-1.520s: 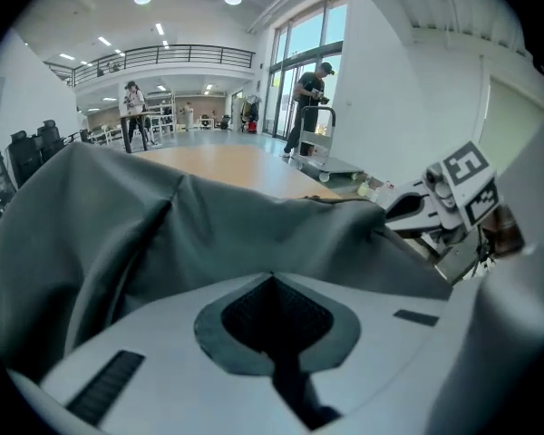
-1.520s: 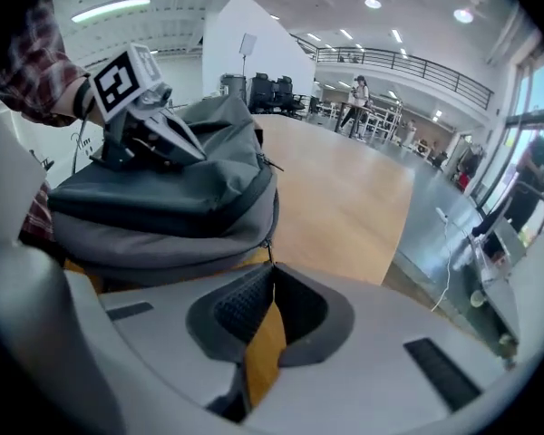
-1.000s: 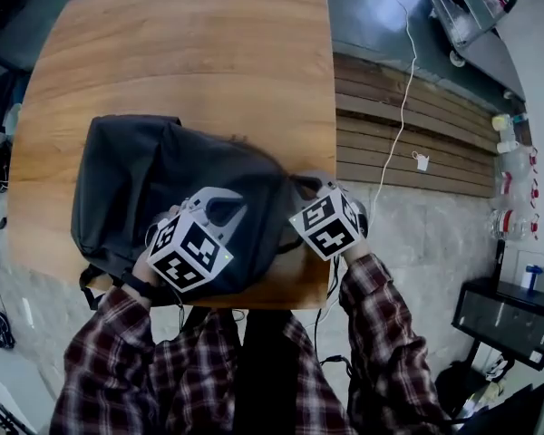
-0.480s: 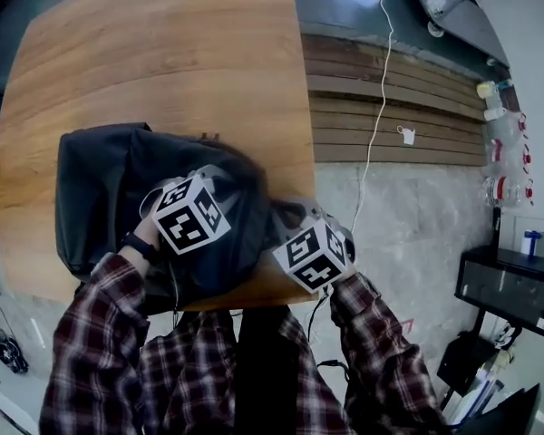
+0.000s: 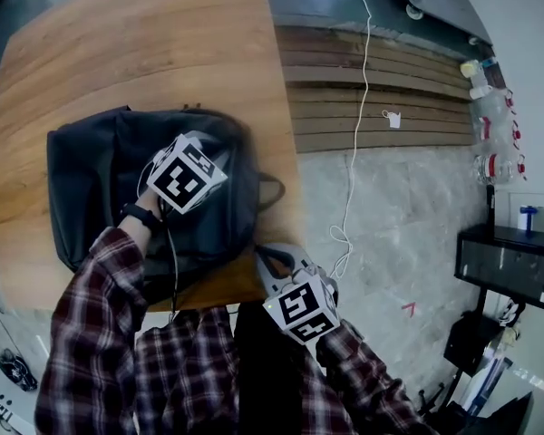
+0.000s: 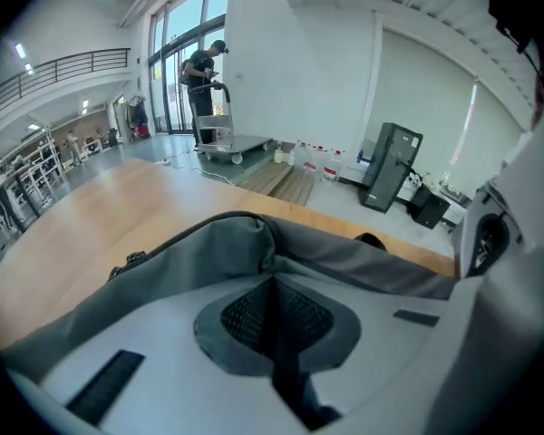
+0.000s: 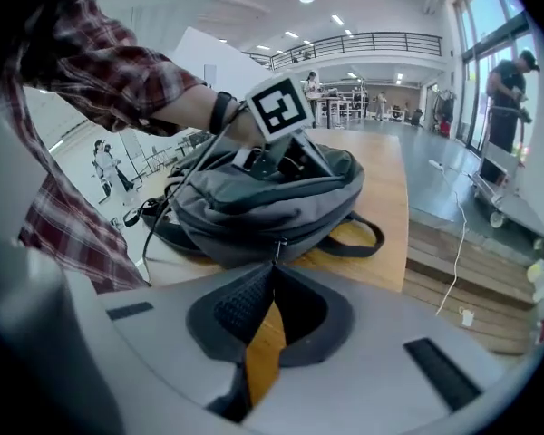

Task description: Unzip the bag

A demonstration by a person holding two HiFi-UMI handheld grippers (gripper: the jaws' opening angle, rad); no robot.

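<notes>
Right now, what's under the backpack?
The backpack lies flat on the wooden table, and bare wood shows beyond its far and right sides. Anything directly beneath it is covered by the backpack itself.

Red-and-dark plaid sleeves [image 5: 91, 333], a dark wristband [image 5: 138, 214], perhaps a watch, and grey hand-held grippers [image 5: 270, 261] with black-and-white marker cubes [image 5: 186, 174].

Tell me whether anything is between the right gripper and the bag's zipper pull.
Nothing visible. The pull hangs on the bag's near side, right at the right gripper's shut tips, with only table below. Whether it is already pinched I can't tell. The left gripper pinches the bag's top, off that line.
</notes>
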